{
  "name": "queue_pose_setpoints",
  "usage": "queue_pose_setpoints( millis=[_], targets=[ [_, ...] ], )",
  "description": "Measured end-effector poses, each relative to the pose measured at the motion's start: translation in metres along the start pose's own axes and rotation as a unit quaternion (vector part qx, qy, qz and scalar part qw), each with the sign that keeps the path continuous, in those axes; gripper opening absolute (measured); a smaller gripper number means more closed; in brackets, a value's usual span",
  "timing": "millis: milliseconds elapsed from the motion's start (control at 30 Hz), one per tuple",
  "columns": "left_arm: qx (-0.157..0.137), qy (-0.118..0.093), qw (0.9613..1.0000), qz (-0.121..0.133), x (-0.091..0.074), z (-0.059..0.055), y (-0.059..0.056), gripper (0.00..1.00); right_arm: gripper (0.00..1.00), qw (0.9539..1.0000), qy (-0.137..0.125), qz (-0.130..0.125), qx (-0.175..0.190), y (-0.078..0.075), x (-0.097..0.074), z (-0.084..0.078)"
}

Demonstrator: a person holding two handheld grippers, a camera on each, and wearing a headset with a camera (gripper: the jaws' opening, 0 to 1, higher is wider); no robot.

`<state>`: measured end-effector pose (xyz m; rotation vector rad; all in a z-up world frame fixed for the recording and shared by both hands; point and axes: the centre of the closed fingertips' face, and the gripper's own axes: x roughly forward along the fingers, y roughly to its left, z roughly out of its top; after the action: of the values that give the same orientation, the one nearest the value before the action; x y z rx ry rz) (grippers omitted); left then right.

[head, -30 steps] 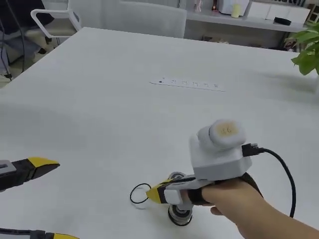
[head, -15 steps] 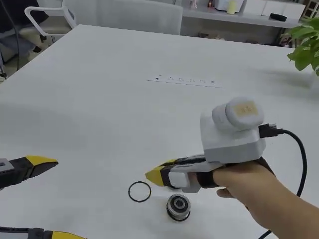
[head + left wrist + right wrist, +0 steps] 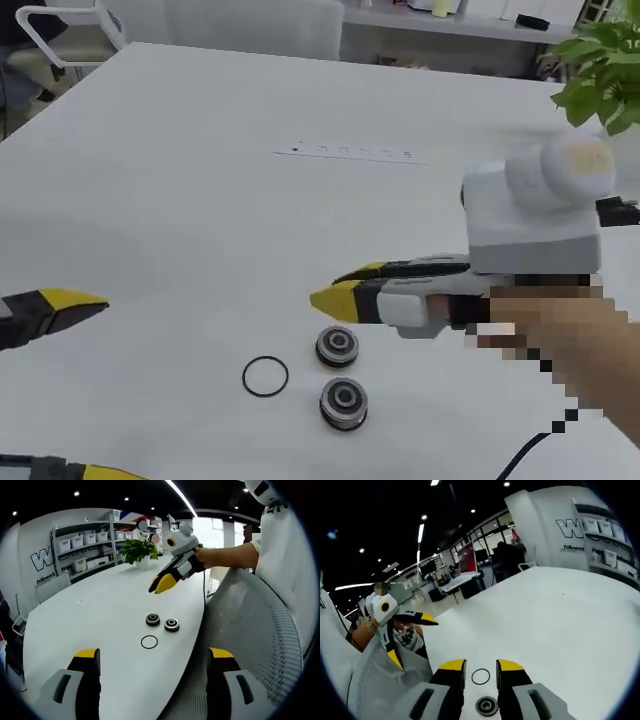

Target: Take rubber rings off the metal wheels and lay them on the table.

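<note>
Nearest, at the left edge of the white table point(image 3: 180, 210), the left gripper point(image 3: 154, 652) is held low. Its yellow-tipped jaws are spread wide with nothing between them, and they point right towards the work.

Just ahead of it, one black rubber ring point(image 3: 245, 377) lies flat on the table. It is off any wheel and touches nothing. To the right of the ring stand two metal wheels, close together but apart. The near wheel point(image 3: 343, 402) sits a little closer to the person, and the far wheel point(image 3: 338, 346) is just behind it. Both show a dark band around a bright hub, and I cannot tell whether either one carries a ring.

Just beyond the far wheel, the right gripper point(image 3: 335, 287) is held up off the table with its tips pointing left. Its jaws stand only a narrow gap apart and grip nothing. In the right gripper view, the ring on the table shows through that gap, and one wheel lies below it between the jaws. A black cable point(image 3: 530, 455) trails from the gripper's rear at the near right.

Farther back, a white power strip point(image 3: 350, 152) lies flat mid-table. A green plant point(image 3: 600, 75) stands at the far right. A white chair point(image 3: 60, 30) stands past the table's far left corner.
</note>
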<state>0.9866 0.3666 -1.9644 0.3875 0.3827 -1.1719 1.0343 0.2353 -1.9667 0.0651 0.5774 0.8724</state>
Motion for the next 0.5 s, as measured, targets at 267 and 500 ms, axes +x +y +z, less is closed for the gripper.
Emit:
queue_pose_setpoints(
  millis=[267,500],
  targets=[
    [0.032,-0.035,0.9985,-0.028,0.001,0.043,-0.004,0.85,0.26,0.9999,-0.003,-0.006,-0.014,-0.013,-0.023,-0.014],
    [0.095,-0.043,0.9934,-0.048,0.012,0.077,-0.008,0.83,0.2,0.9968,0.067,-0.015,-0.041,-0.028,-0.02,-0.065]
  ],
)
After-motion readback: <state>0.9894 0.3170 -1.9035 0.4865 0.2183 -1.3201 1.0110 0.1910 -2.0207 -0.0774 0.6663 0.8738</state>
